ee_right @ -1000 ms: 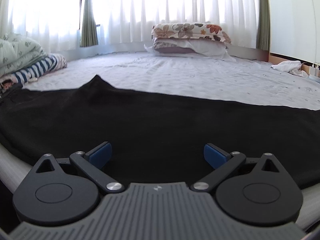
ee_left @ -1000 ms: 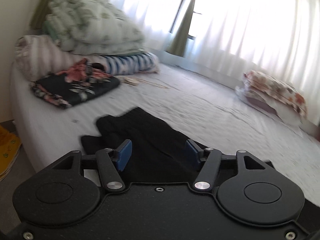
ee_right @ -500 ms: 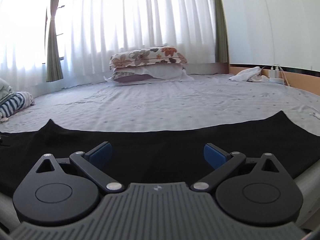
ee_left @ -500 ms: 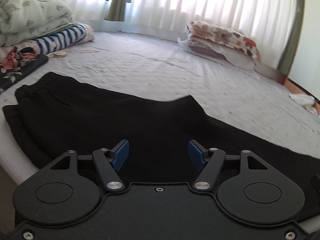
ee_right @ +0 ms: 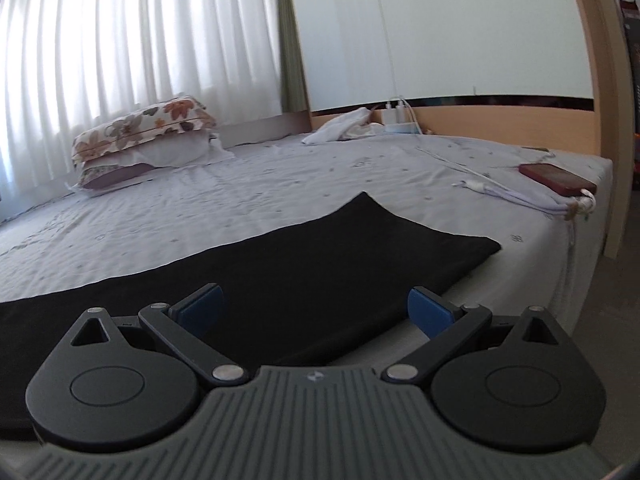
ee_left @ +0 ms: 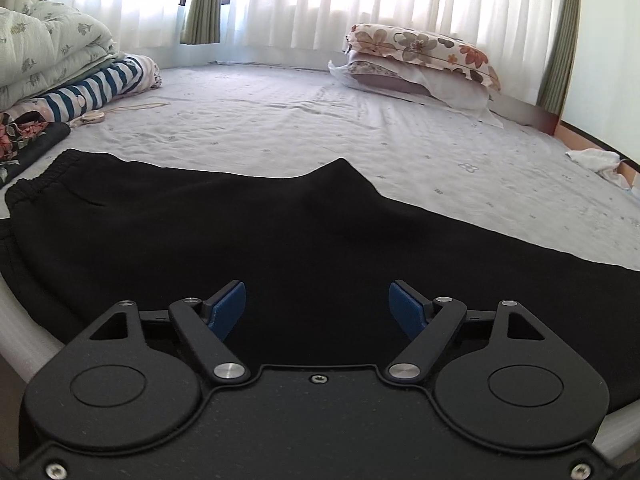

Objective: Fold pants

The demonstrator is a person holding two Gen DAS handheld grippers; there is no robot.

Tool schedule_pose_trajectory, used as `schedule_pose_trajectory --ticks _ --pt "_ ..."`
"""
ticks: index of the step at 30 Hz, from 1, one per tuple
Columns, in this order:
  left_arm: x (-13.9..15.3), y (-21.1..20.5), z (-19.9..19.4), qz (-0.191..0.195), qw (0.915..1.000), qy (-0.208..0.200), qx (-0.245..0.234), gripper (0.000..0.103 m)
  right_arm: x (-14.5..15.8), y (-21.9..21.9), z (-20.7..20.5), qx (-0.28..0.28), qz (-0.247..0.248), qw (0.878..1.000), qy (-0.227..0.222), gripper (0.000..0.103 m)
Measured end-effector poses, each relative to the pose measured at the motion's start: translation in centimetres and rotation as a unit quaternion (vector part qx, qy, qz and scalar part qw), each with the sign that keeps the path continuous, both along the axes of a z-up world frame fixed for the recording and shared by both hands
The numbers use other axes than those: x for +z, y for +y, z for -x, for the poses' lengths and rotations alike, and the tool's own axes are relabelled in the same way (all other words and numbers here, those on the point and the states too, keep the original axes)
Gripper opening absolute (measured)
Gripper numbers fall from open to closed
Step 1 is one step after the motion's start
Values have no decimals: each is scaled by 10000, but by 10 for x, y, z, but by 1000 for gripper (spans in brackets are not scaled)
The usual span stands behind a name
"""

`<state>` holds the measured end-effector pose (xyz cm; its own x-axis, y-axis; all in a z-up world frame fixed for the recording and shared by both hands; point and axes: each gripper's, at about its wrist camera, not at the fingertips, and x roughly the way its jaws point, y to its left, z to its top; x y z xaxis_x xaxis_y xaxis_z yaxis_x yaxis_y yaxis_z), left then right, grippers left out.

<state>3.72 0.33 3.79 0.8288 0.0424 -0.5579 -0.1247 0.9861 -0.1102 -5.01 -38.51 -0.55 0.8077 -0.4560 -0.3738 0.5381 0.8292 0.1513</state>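
Black pants (ee_left: 248, 232) lie flat along the near edge of the bed, folded leg on leg. The elastic waistband (ee_left: 38, 176) is at the left and the crotch point (ee_left: 340, 164) sticks up toward the far side. In the right wrist view the leg end (ee_right: 360, 248) lies near the bed's right side. My left gripper (ee_left: 316, 308) is open and empty, low over the seat of the pants. My right gripper (ee_right: 316, 308) is open and empty, low over the lower legs near the hem.
Folded quilts and clothes (ee_left: 60, 64) are stacked at the far left. Floral pillows (ee_left: 420, 60) lie by the curtained window. A red phone (ee_right: 558, 178) with a white cable (ee_right: 500, 192) lies near the bed's right corner. White cloth (ee_right: 344, 128) lies by the headboard.
Both views have swung to the right along the pants. The left gripper went from the waistband end to the seat. The right gripper went from the seat to the leg end. Both jaws stayed open.
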Motion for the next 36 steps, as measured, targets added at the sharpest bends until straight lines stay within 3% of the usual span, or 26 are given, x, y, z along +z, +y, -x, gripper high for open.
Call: schedule_pose_trajectory --ticks 12,24,30,34,36 --pt "0 43 -2 -233 9970 62 732 81 -16 -61 -5 -574 -684 9959 -134 103" --pt "-6 66 -5 -450 9928 130 1100 82 -20 -101 -31 -531 -902 9944 -157 103" --pt "-10 78 -4 -368 9907 192 1294 82 -23 -124 -42 -327 -1217 9916 -294 102" --pt "-11 84 -3 -361 9896 211 1379 82 -23 -129 -50 -248 -1262 9914 -252 95" --pt "-12 85 -3 -327 9892 215 1412 82 -22 -130 -51 -275 -1221 9919 -200 86"
